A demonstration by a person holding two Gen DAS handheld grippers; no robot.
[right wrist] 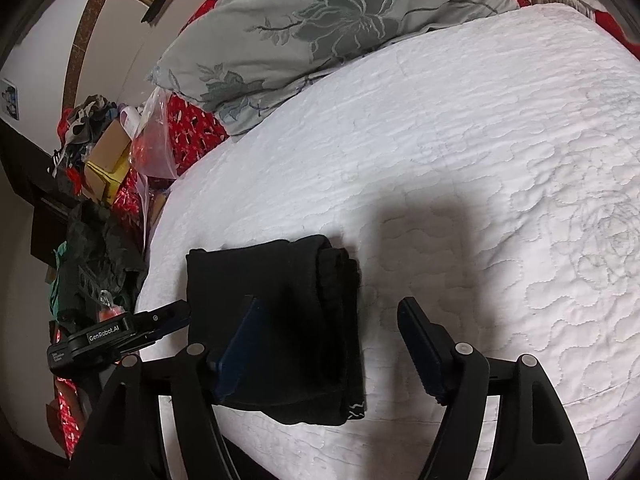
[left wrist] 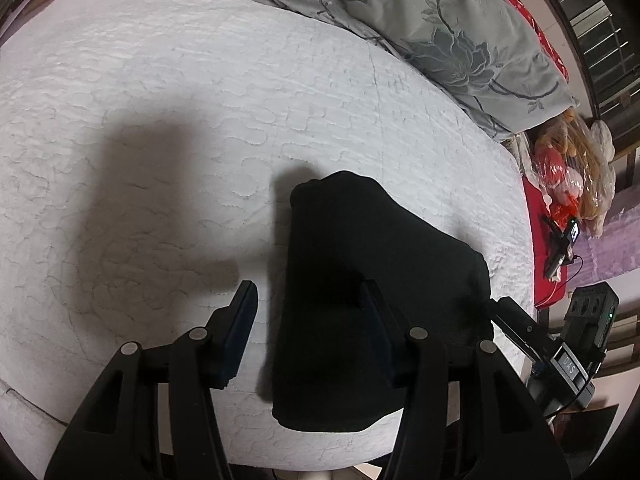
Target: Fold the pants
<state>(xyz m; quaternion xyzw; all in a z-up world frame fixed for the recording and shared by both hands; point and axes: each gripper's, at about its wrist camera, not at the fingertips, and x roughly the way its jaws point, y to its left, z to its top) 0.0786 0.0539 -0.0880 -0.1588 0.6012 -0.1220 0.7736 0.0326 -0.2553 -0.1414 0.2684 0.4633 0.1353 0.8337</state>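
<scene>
The black pants (left wrist: 360,300) lie folded into a compact stack on the white quilted bed, near its front edge. In the right wrist view the pants (right wrist: 280,320) show layered folded edges on their right side. My left gripper (left wrist: 310,292) is open and empty, hovering above the pants' left edge. My right gripper (right wrist: 328,308) is open and empty, hovering above the pants' right edge. The right gripper also shows in the left wrist view (left wrist: 520,324), and the left gripper shows at the left of the right wrist view (right wrist: 160,320).
The white quilt (left wrist: 200,120) covers the bed. A grey floral pillow (left wrist: 420,28) lies at the head, also in the right wrist view (right wrist: 320,20). Bags and stuffed toys (left wrist: 572,168) sit beside one bed edge, boxes and clothes (right wrist: 100,160) beside the other.
</scene>
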